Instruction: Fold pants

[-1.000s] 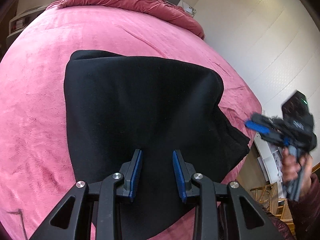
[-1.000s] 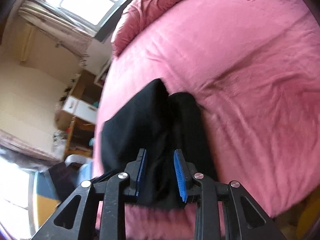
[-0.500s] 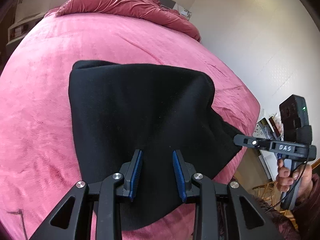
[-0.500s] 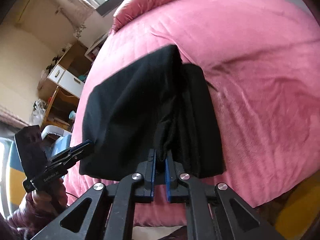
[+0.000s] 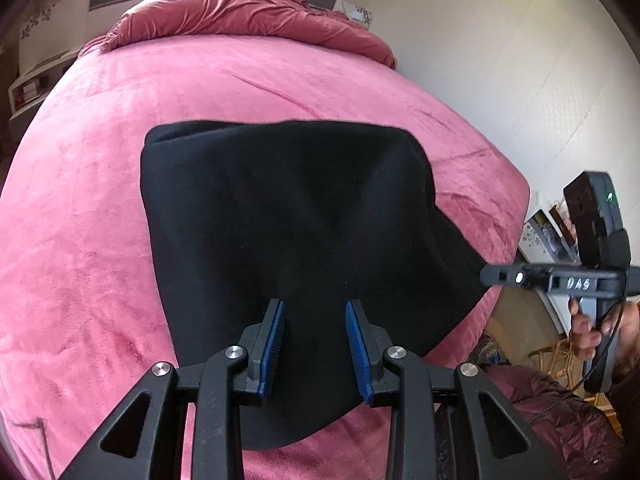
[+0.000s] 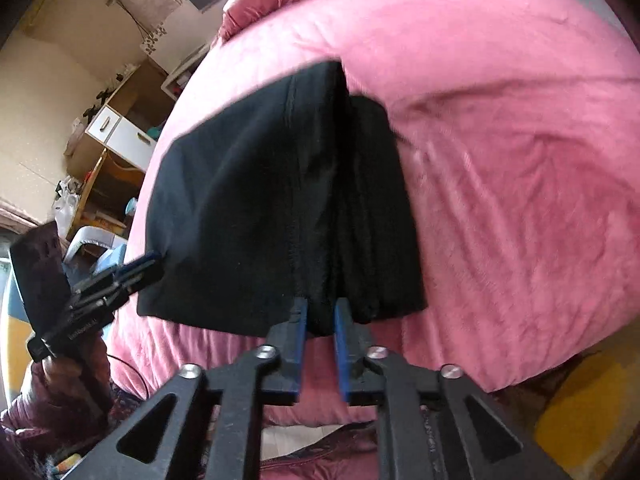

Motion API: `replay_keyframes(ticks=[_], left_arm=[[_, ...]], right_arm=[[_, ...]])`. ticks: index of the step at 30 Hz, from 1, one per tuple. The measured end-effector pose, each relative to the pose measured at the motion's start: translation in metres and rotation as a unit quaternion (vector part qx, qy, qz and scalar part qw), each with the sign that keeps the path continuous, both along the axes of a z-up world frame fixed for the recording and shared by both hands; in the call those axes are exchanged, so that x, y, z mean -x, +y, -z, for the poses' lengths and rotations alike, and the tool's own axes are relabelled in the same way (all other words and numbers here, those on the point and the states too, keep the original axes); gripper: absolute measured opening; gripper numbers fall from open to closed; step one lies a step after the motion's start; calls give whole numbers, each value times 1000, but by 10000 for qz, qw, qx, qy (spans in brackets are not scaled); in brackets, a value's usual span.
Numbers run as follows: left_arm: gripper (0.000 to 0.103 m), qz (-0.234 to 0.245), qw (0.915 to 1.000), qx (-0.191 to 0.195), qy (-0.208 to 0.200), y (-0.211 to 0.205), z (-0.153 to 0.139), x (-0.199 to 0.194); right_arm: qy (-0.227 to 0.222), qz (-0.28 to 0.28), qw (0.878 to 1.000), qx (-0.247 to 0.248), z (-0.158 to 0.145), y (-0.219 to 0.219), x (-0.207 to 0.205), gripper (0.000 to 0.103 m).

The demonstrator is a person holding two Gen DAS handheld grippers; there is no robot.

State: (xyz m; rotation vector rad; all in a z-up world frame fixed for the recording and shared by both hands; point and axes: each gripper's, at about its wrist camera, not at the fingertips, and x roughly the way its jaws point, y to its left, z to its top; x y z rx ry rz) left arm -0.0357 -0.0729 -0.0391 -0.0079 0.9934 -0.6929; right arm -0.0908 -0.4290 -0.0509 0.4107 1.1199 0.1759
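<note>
Black pants (image 5: 288, 216) lie folded on a pink bed (image 5: 80, 220); they also show in the right wrist view (image 6: 260, 200). My left gripper (image 5: 316, 340) is open over the near edge of the pants, with nothing between its fingers. My right gripper (image 6: 320, 320) has its blue pads close together on a bunched near edge of the pants. In the left wrist view the right gripper (image 5: 492, 276) meets the right corner of the pants. In the right wrist view the left gripper (image 6: 152, 260) sits at the left corner.
A pink duvet (image 5: 248, 12) is heaped at the head of the bed. A white wall (image 5: 500, 60) runs along the right side. A wooden shelf unit with white drawers (image 6: 120, 132) stands left of the bed. The bed edge (image 6: 440, 380) is close below.
My right gripper swung in from the side, closed on the near edge of the pants, and its jaws now stand slightly wider. The left gripper stayed open and pulled back a little.
</note>
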Motion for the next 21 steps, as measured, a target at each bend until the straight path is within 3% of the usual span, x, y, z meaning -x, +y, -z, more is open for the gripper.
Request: replay_keyframes(ticks=[1, 3, 7, 14, 15, 16, 21], left_arm=[[32, -22, 10000, 11, -9, 0, 0, 1], [32, -61, 10000, -1, -54, -1, -1, 2], [32, -146, 9993, -217, -275, 0, -5, 7], [32, -185, 9969, -555, -519, -9, -4, 13], [32, -179, 9968, -581, -523, -10, -3, 13], [32, -175, 9964, -626, -546, -12, -2, 14], [34, -156, 9954, -733, -592, -23, 1, 16]], right_arm=[[-170, 43, 9998, 61, -9, -3, -3, 28], [-351, 191, 9992, 59, -17, -10, -13, 53], [-567, 372, 9977, 92, -21, -13, -44, 54], [-389, 455, 9981, 128, 2, -2, -103, 54], [-361, 452, 9982, 188, 5, 0, -108, 46], [-375, 362, 9985, 175, 7, 2, -111, 23], [-510, 278, 9979, 298, 3, 5, -109, 7]])
